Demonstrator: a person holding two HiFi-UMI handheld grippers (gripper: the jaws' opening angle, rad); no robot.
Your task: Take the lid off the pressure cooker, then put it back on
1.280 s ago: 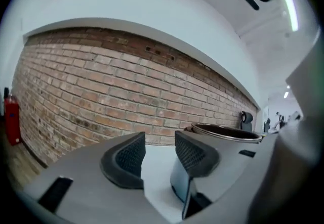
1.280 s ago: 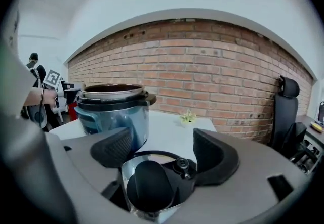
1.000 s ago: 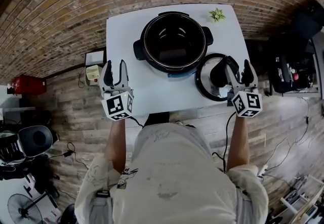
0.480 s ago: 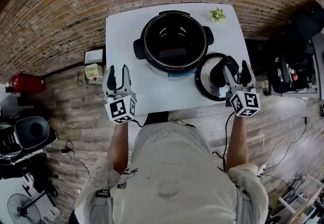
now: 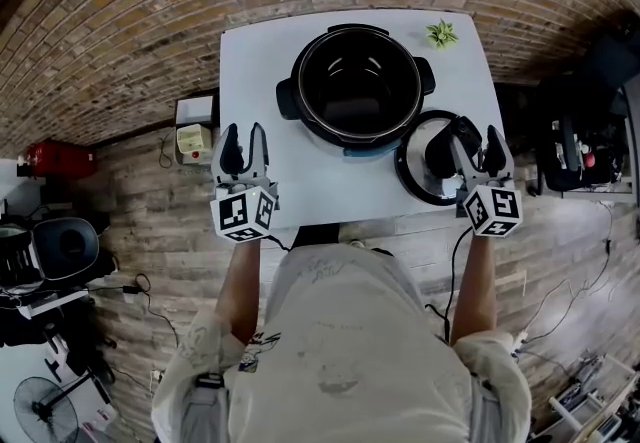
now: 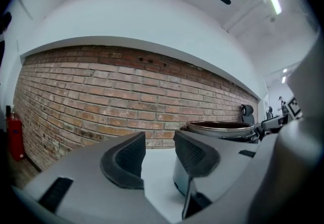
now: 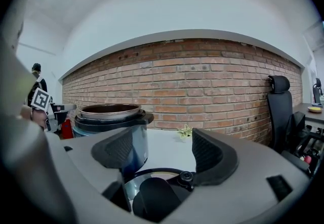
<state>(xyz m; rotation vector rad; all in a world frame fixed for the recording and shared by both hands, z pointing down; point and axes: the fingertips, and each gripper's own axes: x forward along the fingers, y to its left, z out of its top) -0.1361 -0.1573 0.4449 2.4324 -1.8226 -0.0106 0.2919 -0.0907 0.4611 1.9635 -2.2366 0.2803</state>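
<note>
The black pressure cooker [image 5: 360, 86] stands without its lid at the back middle of the white table [image 5: 250, 61]. Its inner pot looks dark and empty. The lid [image 5: 425, 176], with its black handle [image 5: 440, 146], lies flat on the table to the right of the cooker. My right gripper [image 5: 477, 136] hovers open at the lid's right edge. In the right gripper view the handle [image 7: 152, 197] sits low between the jaws, untouched, with the cooker [image 7: 109, 114] behind on the left. My left gripper [image 5: 245, 139] stands open over the table's front left with nothing in it. In the left gripper view the cooker [image 6: 220, 128] shows at the right.
A small green plant [image 5: 441, 32] sits at the table's back right corner. On the wooden floor to the left lie a white box [image 5: 192, 136] and a red extinguisher [image 5: 55, 161]. A black office chair [image 7: 281, 112] stands right of the table. A brick wall is behind.
The left gripper has rolled slightly in place. The right gripper stays over the lid. The head view has shifted a little.
</note>
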